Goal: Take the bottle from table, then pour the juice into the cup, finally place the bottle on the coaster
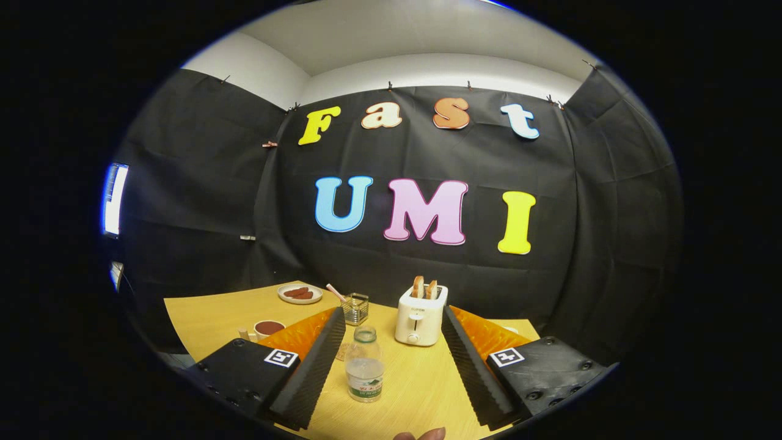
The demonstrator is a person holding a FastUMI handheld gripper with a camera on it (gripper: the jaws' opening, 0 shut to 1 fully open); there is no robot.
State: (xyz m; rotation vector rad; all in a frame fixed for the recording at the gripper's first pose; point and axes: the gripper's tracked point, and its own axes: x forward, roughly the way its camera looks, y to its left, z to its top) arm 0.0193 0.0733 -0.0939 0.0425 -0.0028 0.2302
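Over at the left of the frame, on the wooden bench (pixel 208 318), a plate (pixel 299 294) of dark food sits toward the far side, and below it a small cup (pixel 269 328) with a dark inside, half tucked behind the tool's left finger. Moving right, a clear glass holder (pixel 355 308) with a stick in it stands just beyond that finger's tip. Now the centre: the bottle (pixel 365 364), clear, no cap that I can see, stands upright low in the frame between the fingers, closer to the left one and touching neither. The tool (pixel 391 360) is spread wide, holding nothing. Right of centre, a white toaster (pixel 420 315) with two slices up stands beyond the fingers.

The risk, as I judge it: the bottle is off-centre, so closing from here could let the left finger strike first and shove or tip it, and an open neck would spill. A squeeze too hard on thin plastic could push liquid out as well.

What's unclear: no coaster I can pick out, though a pale patch beside the bottle's left shoulder might be one. The liquid level is hard to read. A fingertip (pixel 421 434) peeks in at the bottom centre, cut off.
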